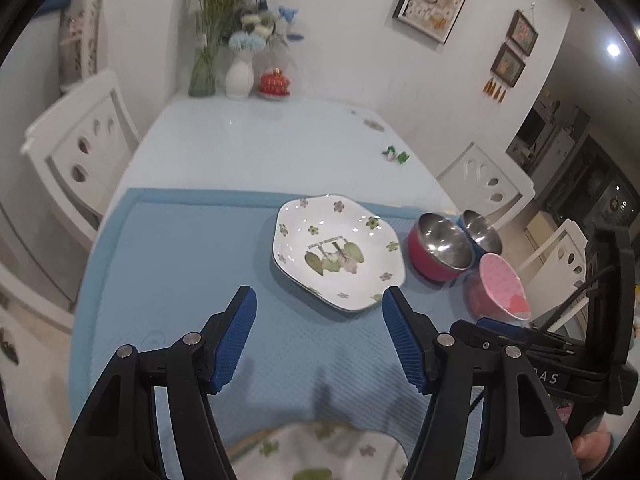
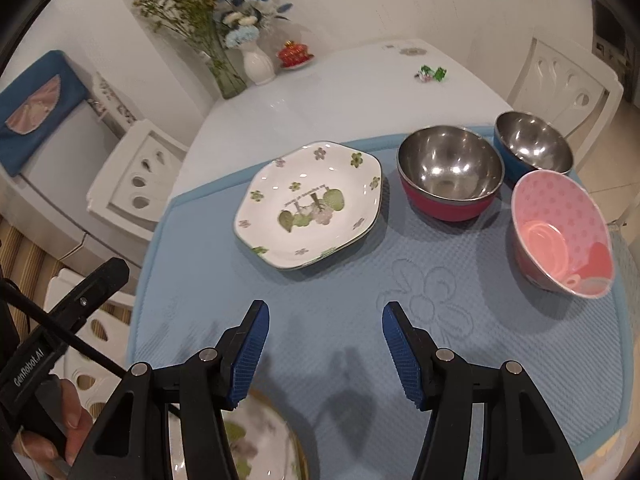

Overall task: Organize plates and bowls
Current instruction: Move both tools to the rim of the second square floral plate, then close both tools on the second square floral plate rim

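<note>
A white flowered plate (image 1: 338,252) (image 2: 308,204) lies on the blue mat (image 1: 180,280) (image 2: 440,360). To its right stand a red steel-lined bowl (image 1: 440,248) (image 2: 450,172), a blue steel-lined bowl (image 1: 482,230) (image 2: 532,142) and a tilted pink dotted bowl (image 1: 502,286) (image 2: 560,232). A second flowered plate (image 1: 316,452) (image 2: 256,448) sits at the near edge, partly hidden by the fingers. My left gripper (image 1: 319,300) hangs open just short of the first plate, nothing between its pads. My right gripper (image 2: 325,312) is open over bare mat, empty as well.
The mat covers the near half of a white table (image 1: 260,140) (image 2: 340,92). Vases with flowers (image 1: 240,72) (image 2: 258,64), a red lidded cup (image 1: 274,82) (image 2: 292,54) and small green things (image 1: 396,156) (image 2: 432,72) sit at the back. White chairs (image 1: 76,156) (image 2: 136,180) flank the table.
</note>
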Demonstrator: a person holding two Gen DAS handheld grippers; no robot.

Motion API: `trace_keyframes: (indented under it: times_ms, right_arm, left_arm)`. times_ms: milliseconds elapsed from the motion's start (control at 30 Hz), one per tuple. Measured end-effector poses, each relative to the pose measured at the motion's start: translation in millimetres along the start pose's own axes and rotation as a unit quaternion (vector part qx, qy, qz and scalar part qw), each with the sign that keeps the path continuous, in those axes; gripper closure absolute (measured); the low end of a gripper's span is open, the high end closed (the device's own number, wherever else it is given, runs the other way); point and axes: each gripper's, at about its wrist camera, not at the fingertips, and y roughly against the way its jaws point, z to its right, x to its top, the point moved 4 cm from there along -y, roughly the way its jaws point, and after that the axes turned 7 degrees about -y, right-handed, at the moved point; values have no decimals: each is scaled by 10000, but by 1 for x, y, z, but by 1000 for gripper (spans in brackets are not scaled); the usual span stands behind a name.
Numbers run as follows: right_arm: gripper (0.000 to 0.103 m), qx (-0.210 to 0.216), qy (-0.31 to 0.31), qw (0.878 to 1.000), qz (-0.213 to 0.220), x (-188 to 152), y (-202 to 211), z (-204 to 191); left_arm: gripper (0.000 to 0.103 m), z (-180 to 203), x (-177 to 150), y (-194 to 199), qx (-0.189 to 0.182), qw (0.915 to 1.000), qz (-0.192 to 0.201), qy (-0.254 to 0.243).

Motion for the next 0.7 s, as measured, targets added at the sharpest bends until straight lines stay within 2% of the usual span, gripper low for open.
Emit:
trace_keyframes:
  times_ms: [200,433,700]
  right_arm:
    - [46,-383,-254,9988,-190,23,-52,18]
    - [46,-484,-395,9979,-177,49,-95,30]
    - [46,-413,-446,9979,-232,65,-125,29]
  left_arm:
    - [41,-30,20,-66,-123,9986,-462,219]
    - [46,-46,28,-140,-160,9946,-984,271]
    - [63,-52,22,-195,-141,9892,-1420,321]
